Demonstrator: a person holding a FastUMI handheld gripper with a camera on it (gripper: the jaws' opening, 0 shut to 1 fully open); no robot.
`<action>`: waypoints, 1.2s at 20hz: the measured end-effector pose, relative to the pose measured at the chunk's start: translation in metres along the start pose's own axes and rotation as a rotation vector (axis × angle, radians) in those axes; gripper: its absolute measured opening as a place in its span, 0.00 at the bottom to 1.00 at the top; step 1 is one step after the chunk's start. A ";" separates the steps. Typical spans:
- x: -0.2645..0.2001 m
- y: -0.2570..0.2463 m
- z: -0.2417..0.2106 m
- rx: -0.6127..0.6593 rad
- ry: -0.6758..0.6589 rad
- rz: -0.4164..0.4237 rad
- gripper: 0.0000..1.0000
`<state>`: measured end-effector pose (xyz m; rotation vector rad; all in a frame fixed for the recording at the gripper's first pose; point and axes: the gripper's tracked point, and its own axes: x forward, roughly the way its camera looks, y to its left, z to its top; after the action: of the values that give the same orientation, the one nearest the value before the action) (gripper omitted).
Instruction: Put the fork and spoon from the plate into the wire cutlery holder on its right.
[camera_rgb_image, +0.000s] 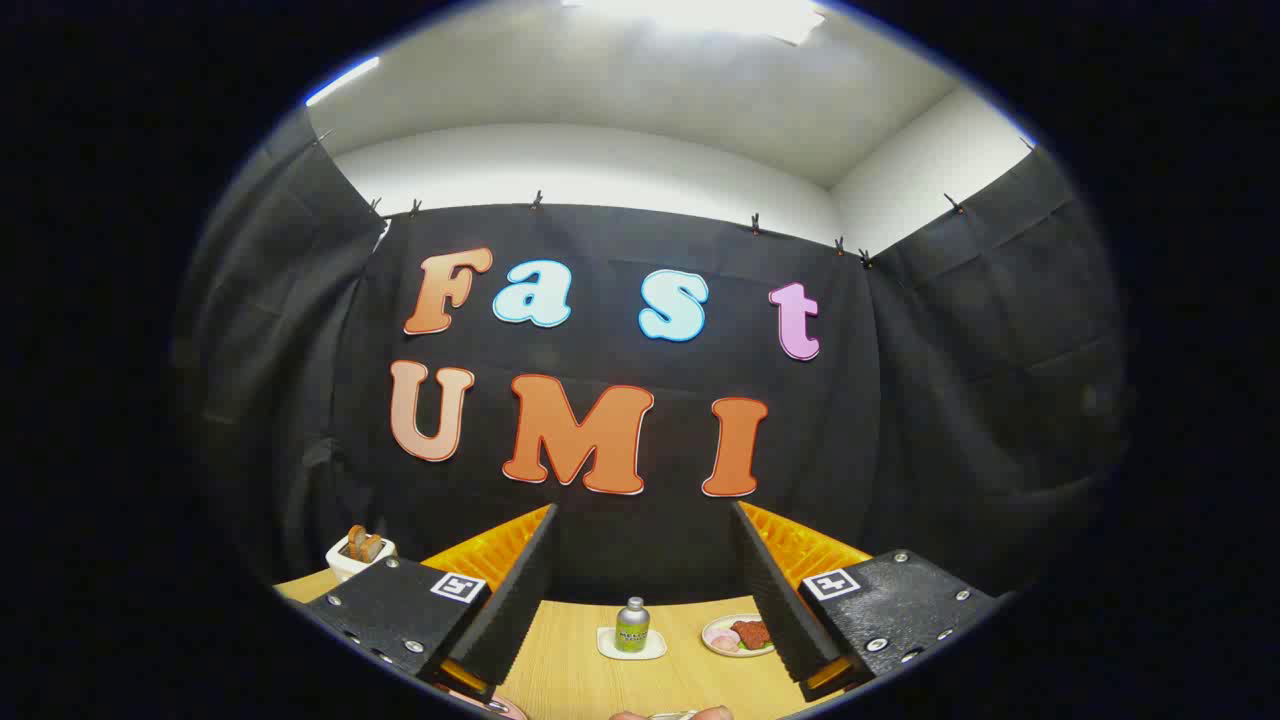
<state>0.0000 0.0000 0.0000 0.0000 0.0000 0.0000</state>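
Observation:
My gripper (643, 512) is open, its two fingers (510, 600) spread wide and held level above a light wooden table (570, 670), with nothing between them. At the very bottom, below the fingers, a sliver of a pink plate rim (500, 708) peeks out by the left finger. Beside it is a small metallic piece (672, 714) with rounded brownish shapes around it, too cut off to identify. The fork, spoon and wire holder cannot be made out.
Beyond the fingers stands a small green-labelled bottle (632, 626) on a white coaster (631, 645). To its right is a small dish of food (738, 636). A white toaster with bread slices (360, 552) sits far left by the cloth wall.

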 end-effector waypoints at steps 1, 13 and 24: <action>0.000 0.003 0.002 0.001 0.002 0.005 0.99; 0.000 0.007 -0.002 -0.024 -0.005 0.027 0.99; 0.007 0.017 -0.015 0.067 0.033 0.079 0.99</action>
<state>0.0066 0.0169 -0.0145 0.0669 0.0335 0.0791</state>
